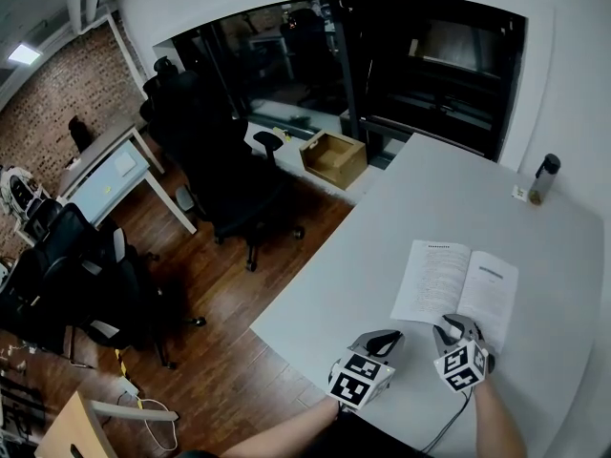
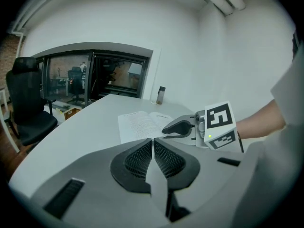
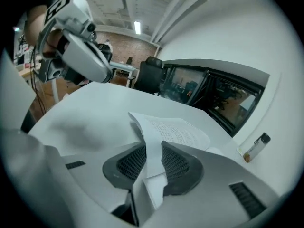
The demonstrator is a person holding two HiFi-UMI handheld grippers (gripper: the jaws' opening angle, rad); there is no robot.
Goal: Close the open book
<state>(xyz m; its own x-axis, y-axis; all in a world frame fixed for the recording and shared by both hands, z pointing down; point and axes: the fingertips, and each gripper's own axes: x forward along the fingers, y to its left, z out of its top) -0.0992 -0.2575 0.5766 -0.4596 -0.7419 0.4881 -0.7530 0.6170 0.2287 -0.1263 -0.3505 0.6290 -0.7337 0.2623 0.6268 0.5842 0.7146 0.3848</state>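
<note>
An open book with printed white pages lies flat on the white table. My right gripper is at the book's near edge. In the right gripper view its jaws are pressed on a bundle of pages, and this near edge stands lifted off the rest of the book. My left gripper hovers just left of the right one, beside the book's near left corner. Its pads meet with nothing between them. From it I see the book and the right gripper.
A small dark-capped bottle stands at the table's far right, near the wall. The table's left edge drops to a wooden floor with black office chairs and an open cardboard box.
</note>
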